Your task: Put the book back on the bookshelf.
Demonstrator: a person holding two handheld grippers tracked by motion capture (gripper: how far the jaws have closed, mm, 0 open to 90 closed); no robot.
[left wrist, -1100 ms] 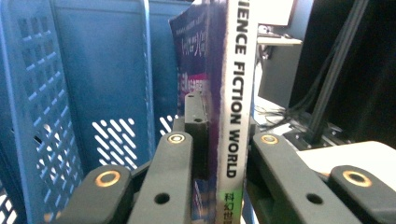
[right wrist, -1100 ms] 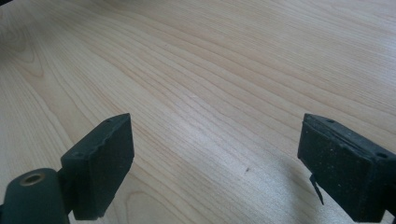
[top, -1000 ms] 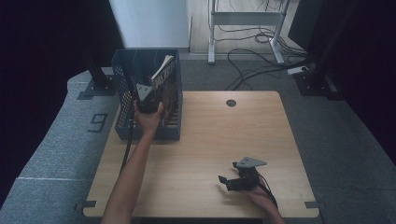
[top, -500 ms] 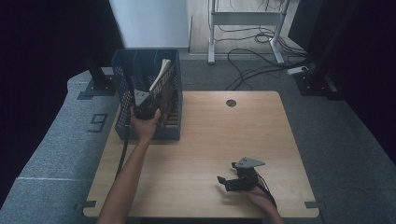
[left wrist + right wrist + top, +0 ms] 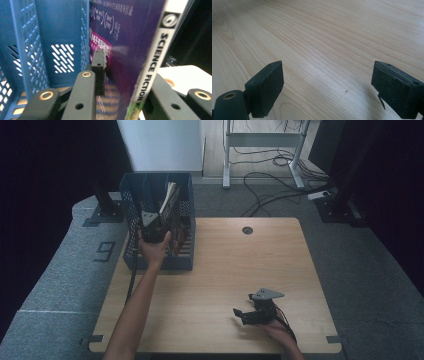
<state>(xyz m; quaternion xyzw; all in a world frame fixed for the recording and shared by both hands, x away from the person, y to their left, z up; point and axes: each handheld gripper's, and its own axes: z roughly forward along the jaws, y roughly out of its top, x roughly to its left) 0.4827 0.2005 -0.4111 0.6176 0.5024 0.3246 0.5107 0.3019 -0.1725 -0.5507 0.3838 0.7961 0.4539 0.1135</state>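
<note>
Two grippers: left gripper (image 5: 120, 82) just easing open astride purple paperback book (image 5: 130, 50) inside blue perforated plastic crate (image 5: 134, 195); right gripper (image 5: 327, 87) wide open, empty, over pale wooden tabletop (image 5: 225, 265).

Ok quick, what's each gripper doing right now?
Left gripper: jaws just been opening, the purple book in the blue basket between them, pads seemingly off it.
Right gripper: open, empty, over the table.

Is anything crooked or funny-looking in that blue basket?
Yes. A purple science fiction paperback book leans tilted in the blue plastic slotted basket instead of standing straight. Its spine looks scuffed near the bottom. The left tongs straddle it.
</note>
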